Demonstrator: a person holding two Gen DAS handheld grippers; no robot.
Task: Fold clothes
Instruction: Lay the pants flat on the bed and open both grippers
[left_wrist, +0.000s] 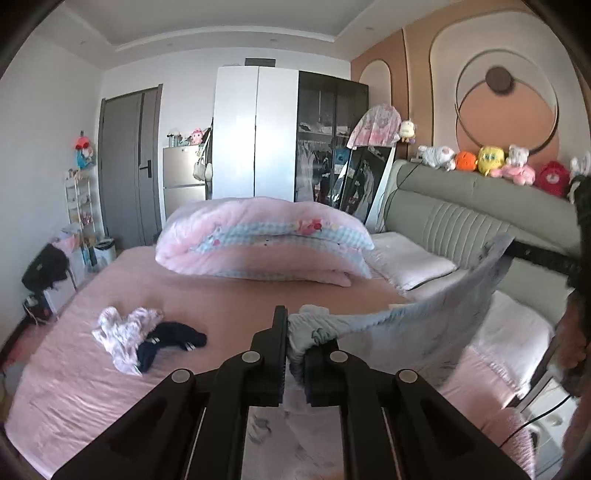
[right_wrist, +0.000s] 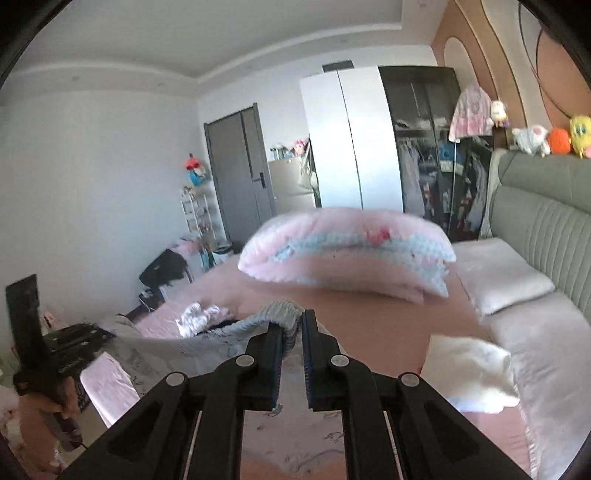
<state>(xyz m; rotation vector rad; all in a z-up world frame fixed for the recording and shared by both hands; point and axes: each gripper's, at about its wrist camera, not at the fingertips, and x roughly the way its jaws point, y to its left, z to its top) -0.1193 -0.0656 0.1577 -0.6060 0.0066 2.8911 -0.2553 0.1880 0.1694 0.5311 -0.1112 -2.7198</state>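
Left wrist view: the left gripper (left_wrist: 295, 332) clamped one bunched end of a pale blue garment (left_wrist: 436, 325) above the bed (left_wrist: 240, 295), while the right gripper (right_wrist: 293, 325) pinched its other end, cloth stretched between them.

Both grippers (left_wrist: 295, 343) (right_wrist: 291, 339) black plastic, silver pivot screws.

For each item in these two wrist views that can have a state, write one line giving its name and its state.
Left gripper: shut on the grey garment.
Right gripper: shut on the grey garment.
Grey garment: lifted, stretched between both grippers.
Pink quilt: folded, lying on the bed.
Clothes pile: crumpled, unfolded, on the bed.
Door: closed.
White wardrobe doors: closed.
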